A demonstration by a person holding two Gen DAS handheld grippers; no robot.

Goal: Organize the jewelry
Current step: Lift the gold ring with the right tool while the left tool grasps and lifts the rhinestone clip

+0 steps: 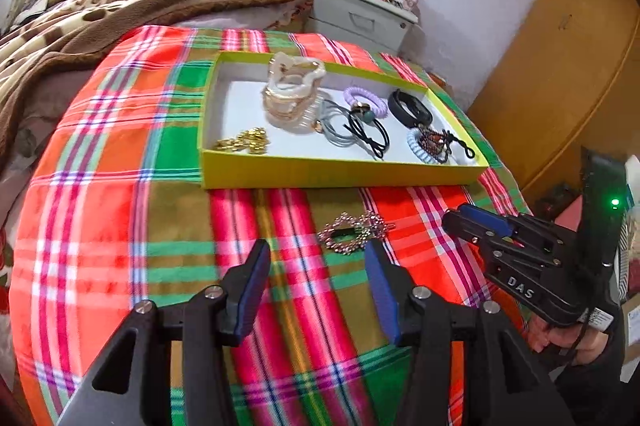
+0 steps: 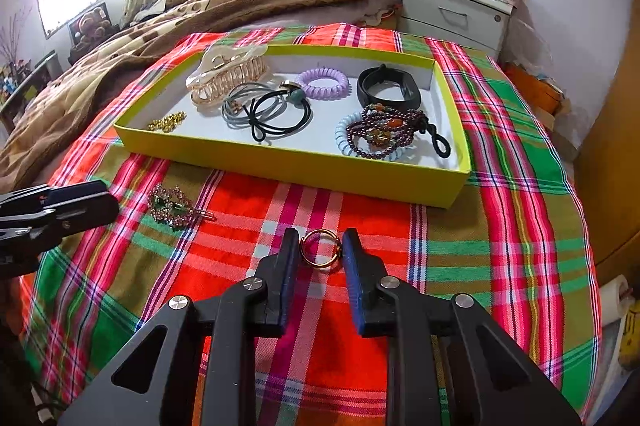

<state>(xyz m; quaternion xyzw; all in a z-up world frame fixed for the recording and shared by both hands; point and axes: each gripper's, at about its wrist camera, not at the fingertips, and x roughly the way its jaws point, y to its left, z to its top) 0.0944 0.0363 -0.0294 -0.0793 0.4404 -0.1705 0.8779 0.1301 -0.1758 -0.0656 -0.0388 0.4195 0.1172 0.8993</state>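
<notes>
Two pieces lie outside the yellow box [image 2: 280, 166] on the plaid cloth [image 2: 500, 266]: a gold ring [image 2: 320, 250] between the fingers of our right gripper [image 2: 321, 246], and a rhinestone clip [image 1: 352, 230] just ahead of our left gripper [image 1: 316, 258], which is spread wide and empty. We judge the ring light, stiff and slippery, best pinched across its band. The pads look to bracket it, perhaps touching, so we cannot tell if it is gripped.

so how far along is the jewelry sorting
Mostly done: the hair claw, hair ties, beads and black band lie in the yellow box. In hand: the right gripper is closing around the gold ring. Left: the rhinestone clip, before the open left gripper.
</notes>
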